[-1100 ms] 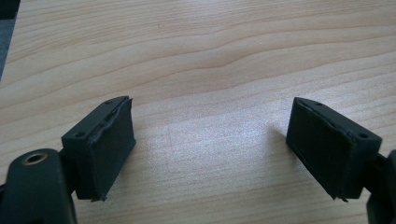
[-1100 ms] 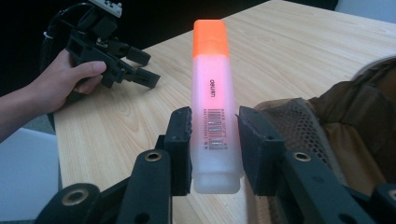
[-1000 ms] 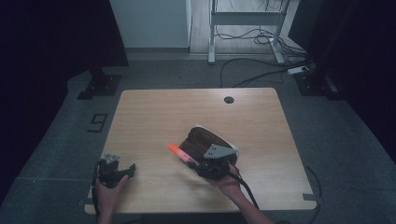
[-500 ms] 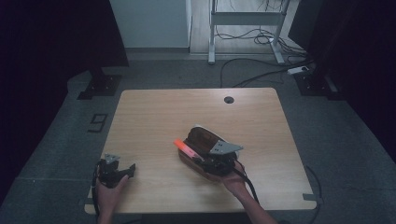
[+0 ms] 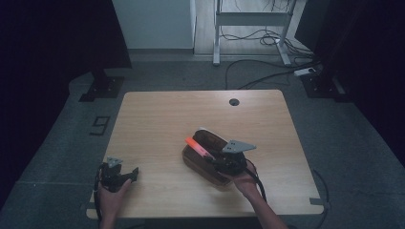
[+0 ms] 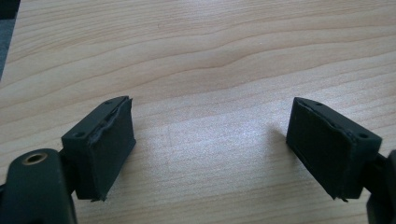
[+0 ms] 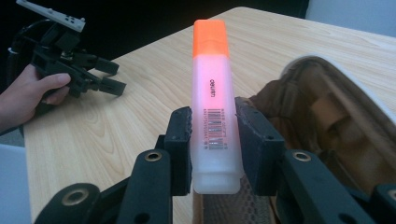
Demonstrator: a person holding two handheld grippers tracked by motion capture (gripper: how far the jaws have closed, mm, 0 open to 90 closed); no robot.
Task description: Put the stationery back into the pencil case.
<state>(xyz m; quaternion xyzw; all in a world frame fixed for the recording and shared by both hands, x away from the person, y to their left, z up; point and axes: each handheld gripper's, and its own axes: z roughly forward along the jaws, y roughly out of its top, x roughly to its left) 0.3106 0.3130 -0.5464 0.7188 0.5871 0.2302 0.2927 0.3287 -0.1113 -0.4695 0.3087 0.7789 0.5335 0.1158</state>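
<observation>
So the right gripper (image 7: 212, 140) has its jaws clamped on an orange highlighter (image 7: 213, 93) right beside the open brown pencil case (image 7: 327, 130), left gripper (image 6: 210, 149) sits wide apart and idle, next it probably needs lowering into the case.

A rectangular table of pale wood-grain laminate (image 5: 157, 129) with rounded corners stands on grey carpet. A small round black cable hole (image 5: 233, 102) sits near its far edge. A brown open pencil case with a pale rim (image 5: 206, 157) lies directly on the top, right of centre, toward the near edge.
</observation>
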